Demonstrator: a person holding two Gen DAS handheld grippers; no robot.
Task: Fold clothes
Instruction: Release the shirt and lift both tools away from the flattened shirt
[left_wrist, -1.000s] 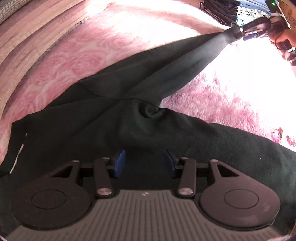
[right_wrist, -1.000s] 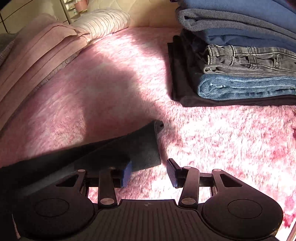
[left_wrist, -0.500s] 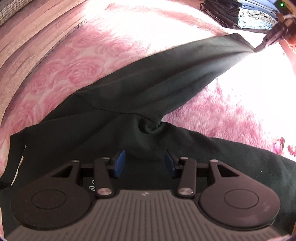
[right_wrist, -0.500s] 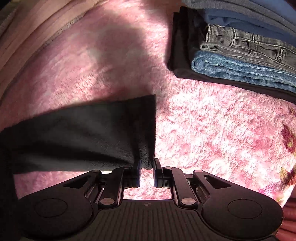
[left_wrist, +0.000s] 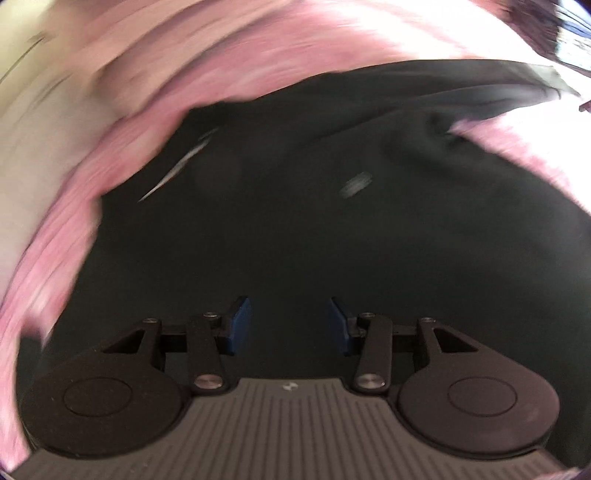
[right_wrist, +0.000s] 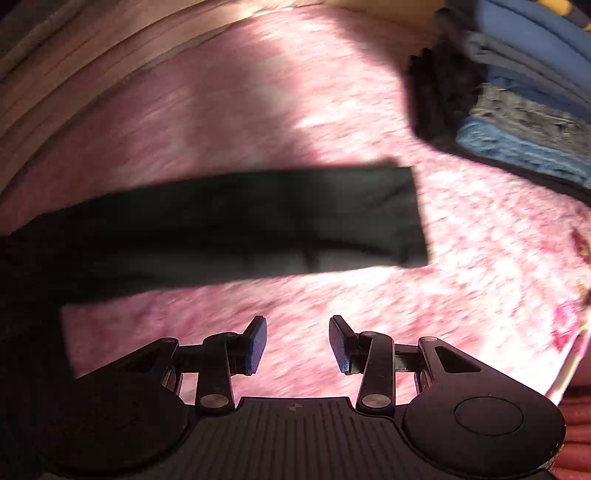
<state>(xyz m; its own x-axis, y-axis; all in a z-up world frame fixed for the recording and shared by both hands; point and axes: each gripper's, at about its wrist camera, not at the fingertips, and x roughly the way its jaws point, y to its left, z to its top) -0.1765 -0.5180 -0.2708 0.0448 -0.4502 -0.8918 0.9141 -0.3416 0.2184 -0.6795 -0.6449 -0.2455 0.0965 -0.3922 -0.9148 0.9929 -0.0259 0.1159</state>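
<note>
Left claw (left_wrist: 291, 325): pitched steeply downward over the black garment (left_wrist: 332, 221), blue pads (left_wrist: 238, 325) parted, dark cloth behind the gap but nothing pinched; jaws just eased slightly wider. Open, not gripping.

Right claw (right_wrist: 297, 343): also pitched steeply down, above bare pink blanket (right_wrist: 258, 110), blue pads parted with only pink pile showing between them. Jaws just opened again, nothing between them. Open, empty.

Garment position: spread flat on the pink blanket covering the bed. Body panel fills most of the left wrist view; sleeve (right_wrist: 258, 221) stretched out straight across the right wrist view, cuff end toward the right, lying clear ahead of the right claw and not touching it.

Left wrist view only: broad garment body, a pale streak near its upper left (blurred, cannot tell what), a small grey mark near centre, sleeve running off to the upper right. Heavy motion blur throughout.

Right wrist view only: stack of folded clothes (right_wrist: 517, 110) at upper right, blue and grey denim over a dark bottom layer, well apart from the sleeve cuff. Striped bedding along the upper left edge. Sunlit patch on the blanket near the cuff.
</note>
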